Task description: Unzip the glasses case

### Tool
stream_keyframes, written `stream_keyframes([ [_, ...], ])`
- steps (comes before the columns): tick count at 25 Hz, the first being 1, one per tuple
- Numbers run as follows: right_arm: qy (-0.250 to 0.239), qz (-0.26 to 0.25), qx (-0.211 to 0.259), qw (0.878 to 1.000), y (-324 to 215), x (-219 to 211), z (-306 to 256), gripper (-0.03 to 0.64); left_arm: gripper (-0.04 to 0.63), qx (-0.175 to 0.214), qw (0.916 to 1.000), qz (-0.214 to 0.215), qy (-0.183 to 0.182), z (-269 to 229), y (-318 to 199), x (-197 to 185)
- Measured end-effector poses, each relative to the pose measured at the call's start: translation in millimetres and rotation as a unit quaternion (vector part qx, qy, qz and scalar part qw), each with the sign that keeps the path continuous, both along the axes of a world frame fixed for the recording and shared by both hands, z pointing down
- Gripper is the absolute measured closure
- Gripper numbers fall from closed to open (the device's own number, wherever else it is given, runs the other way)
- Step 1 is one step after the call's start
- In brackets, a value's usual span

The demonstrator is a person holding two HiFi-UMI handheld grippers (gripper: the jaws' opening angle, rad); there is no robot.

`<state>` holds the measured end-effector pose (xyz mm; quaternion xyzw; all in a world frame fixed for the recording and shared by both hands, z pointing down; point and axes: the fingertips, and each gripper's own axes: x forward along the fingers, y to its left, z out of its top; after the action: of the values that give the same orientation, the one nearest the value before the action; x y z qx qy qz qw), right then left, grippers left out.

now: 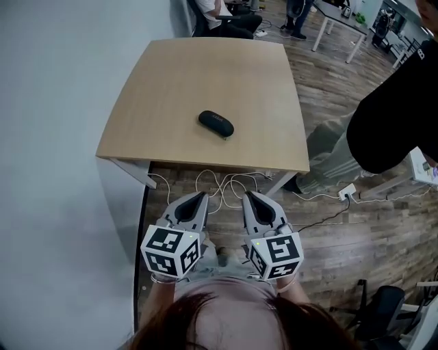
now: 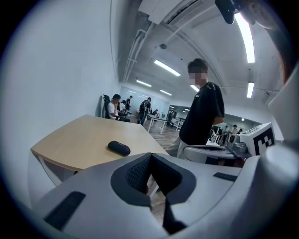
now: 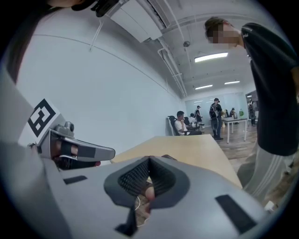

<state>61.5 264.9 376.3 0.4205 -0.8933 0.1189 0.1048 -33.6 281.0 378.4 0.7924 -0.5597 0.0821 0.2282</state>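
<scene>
Nearest the body, short of the table edge: left gripper (image 1: 202,195) and right gripper (image 1: 248,194), side by side, just apart, angled a little downward. Both closed tight with ribbed pads pressed together, and nothing held in either.

Just beyond the tips, on the wood floor (image 1: 328,239) under the table: loose white cables (image 1: 219,183).

Farther out, on the pale wooden table (image 1: 171,82): black glasses case (image 1: 216,124), lying flat near the middle with its long axis slanted. Alone on the top and well apart from both grippers. Appears closed; zip puller too small to pick out from here.

Right of the table: standing person in a black top (image 1: 393,102).

Farthest off, at the back of the room: seated people (image 1: 226,17) and more desks.

Judged step: the very start, with no approach made and nothing of the unzipping done.

Next move, most likely:
- Bring both grippers forward over the table edge, opening the jaws on the way.
- Pin the case body with one gripper and seek the puller with the other.
- Use a fine pinch on that small tab and a firm hold on the rounded shell, apt otherwise to slide on the bare top.
</scene>
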Motion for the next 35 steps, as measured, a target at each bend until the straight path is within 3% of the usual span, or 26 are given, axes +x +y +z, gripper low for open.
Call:
stream_keyframes([
  [7, 0.006, -0.002, -0.008, 1.0, -30.7, -11.9, 10.7, 0.601, 0.601, -0.004, 1.0, 0.005, 0.0, 9.1, -36.8, -13.3],
  [21, 0.009, 0.048, -0.009, 0.999, -136.5, -48.8, 11.9, 0.601, 0.601, -0.009, 0.9983, 0.056, 0.018, 18.1, -150.0, -57.1],
  [35, 0.035, 0.075, -0.027, 0.996, -197.5, -77.7, 30.6, 0.6, 0.601, -0.067, 0.993, 0.092, 0.034, 61.9, -215.4, -86.9],
])
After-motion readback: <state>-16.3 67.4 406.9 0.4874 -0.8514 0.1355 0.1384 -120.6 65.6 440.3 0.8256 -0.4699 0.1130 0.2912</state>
